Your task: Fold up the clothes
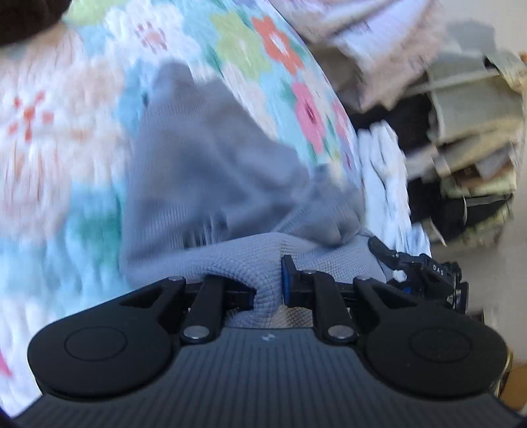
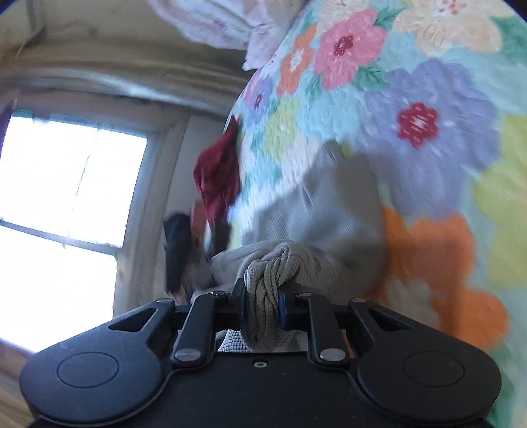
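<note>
left gripper (image 1: 268,286): jaws nearly closed, pinching a fold of the knit garment (image 1: 210,184); blue pads press the cloth from both sides. right gripper (image 2: 263,306): jaws nearly closed on a bunched, twisted wad of the same knit garment (image 2: 316,204); cloth fills the gap. the right gripper (image 1: 425,270) also shows at the edge of the left view, close beside the held cloth.

garment: grey-blue in the left view, paler grey-beige in the right, probably a matter of light. it lies on the bed, on the floral quilt (image 1: 283,56), (image 2: 428,108), and runs away from each gripper across the quilt; the gripped ends are raised off it.

step in hand, as judged: both edges are taken up, so this is the lift to begin a fold or to shake the piece flat. next move calls for the two grippers to travel together, keeping the held edge taut, and to lay it over the rest of the garment without dragging the quilt.

surroundings: stack of folded cloth (image 1: 471,158) beyond the bed edge; white cloth (image 1: 385,171) at that edge; red cloth (image 2: 217,177) by the bed in the right view; window (image 2: 66,204) overexposed; pale pillow (image 2: 230,26) at the top.

hard to make out: both views are smeared. the kind of garment, its sleeves and hem, and how much of it is already folded cannot be told. the dark item (image 2: 178,250) below the red cloth is unidentifiable. no hand is in view.
</note>
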The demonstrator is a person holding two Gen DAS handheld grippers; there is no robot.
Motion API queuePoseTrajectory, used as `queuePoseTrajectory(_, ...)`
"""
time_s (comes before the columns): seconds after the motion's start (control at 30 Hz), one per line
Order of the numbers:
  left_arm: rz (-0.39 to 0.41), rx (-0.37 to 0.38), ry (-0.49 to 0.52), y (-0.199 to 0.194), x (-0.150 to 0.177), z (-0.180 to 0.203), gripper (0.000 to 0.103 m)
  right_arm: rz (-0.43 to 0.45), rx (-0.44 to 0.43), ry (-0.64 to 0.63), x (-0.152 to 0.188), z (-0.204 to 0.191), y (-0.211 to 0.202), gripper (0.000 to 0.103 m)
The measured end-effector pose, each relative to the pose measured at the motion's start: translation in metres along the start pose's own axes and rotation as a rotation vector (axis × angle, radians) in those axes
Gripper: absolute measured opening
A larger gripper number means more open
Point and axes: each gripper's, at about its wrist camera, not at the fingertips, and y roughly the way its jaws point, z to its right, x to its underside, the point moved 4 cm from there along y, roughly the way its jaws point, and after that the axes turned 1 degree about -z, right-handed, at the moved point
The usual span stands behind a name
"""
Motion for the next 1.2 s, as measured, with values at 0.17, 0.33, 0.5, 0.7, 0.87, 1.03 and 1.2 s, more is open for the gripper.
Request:
queuePoseTrajectory(0.17, 0.083, -0.029, -0.107, 0.013, -0.046, -0.026, 0.014, 0.009, 0.086, 0.082, -0.051, 0.007, 0.049, 0.022)
queuePoseTrajectory(0.33, 0.142, 0.009, -0.21, 0.03, -0.063, -0.042, 0.014, 0.031, 0.125, 0.162, -0.076, 0.013, 0.073, 0.022)
queuePoseTrajectory(0.5, 0.094, 0.109, -0.267, 0.028, -0.077, -0.055, 0.018, 0.095, 0.078, 0.285, -0.079, 0.022, 0.066, 0.039)
queuePoseTrajectory(0.7, 0.244, 0.11, -0.22, -0.001, -0.087, -0.051, 0.048, 0.227, 0.164, 0.002, -0.068, -0.007, 0.019, 0.058)
queuePoseTrajectory(0.87, 0.318, 0.057, -0.087, -0.017, -0.097, -0.039, 0.048, 0.215, 0.258, -0.339, -0.038, -0.025, 0.021, 0.058)
queuePoseTrajectory(1.03, 0.34, -0.12, 0.267, -0.032, -0.077, 0.003, 0.056, 0.197, 0.44, -0.764, -0.002, -0.05, 0.051, 0.058)
queuePoseTrajectory(1.2, 0.28, -0.116, 0.398, -0.004, -0.065, 0.02, 0.059, 0.188, 0.574, -0.911, -0.007, -0.043, 0.076, 0.055)
